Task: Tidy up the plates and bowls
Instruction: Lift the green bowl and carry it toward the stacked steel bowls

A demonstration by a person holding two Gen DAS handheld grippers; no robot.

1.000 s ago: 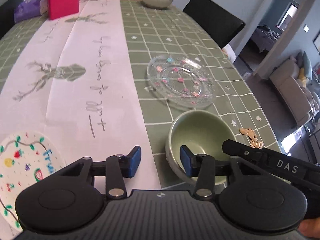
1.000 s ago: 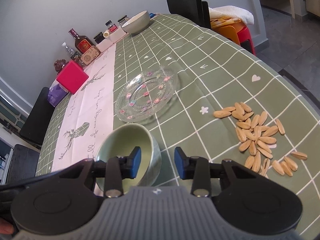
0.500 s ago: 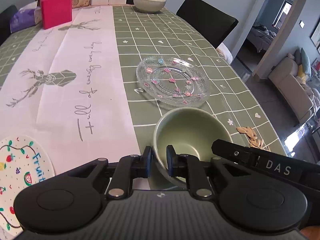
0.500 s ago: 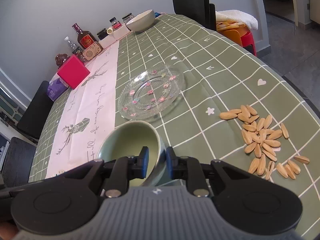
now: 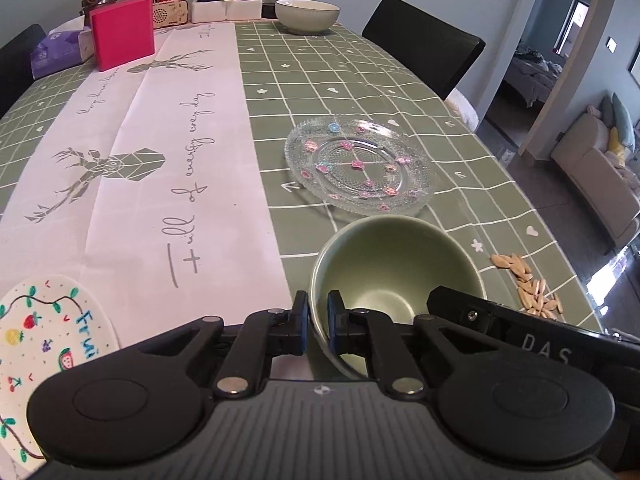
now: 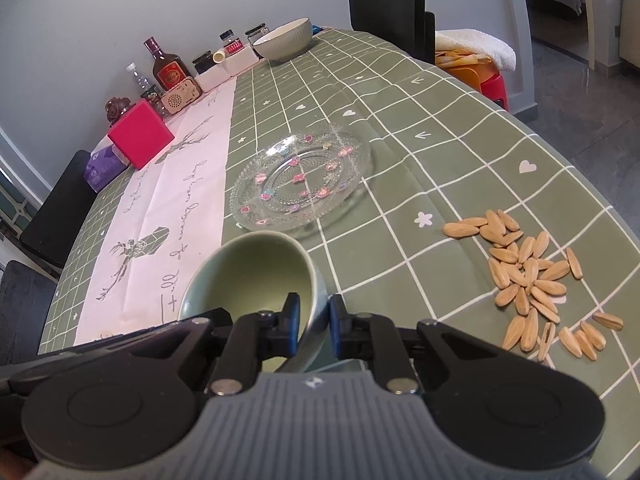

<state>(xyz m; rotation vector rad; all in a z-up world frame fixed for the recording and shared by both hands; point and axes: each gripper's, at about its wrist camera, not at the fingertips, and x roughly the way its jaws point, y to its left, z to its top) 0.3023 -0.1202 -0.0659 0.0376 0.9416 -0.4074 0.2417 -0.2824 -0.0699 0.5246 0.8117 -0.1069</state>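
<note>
Two grippers on one bowl here. Biggest thing is the desk [image 5: 360, 80], green grid cloth with a white runner down it. Next the glass plate [image 5: 360, 164], clear, beaded, pink and blue flowers, sitting just beyond the bowl [image 5: 396, 264]. That one's sage green, glossy, plain inside, near the desk's front edge. Left gripper [image 5: 318, 322] has its jaws nearly closed, pinching the near-left rim; right gripper [image 6: 314, 320] pinches the right rim likewise. Seeds [image 6: 536, 280] lie scattered off right.

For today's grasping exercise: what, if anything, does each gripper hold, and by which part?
Both hold the green bowl by its rim: the left gripper clamps the near-left rim, the right gripper the near-right rim, each with one finger inside the bowl.
</note>
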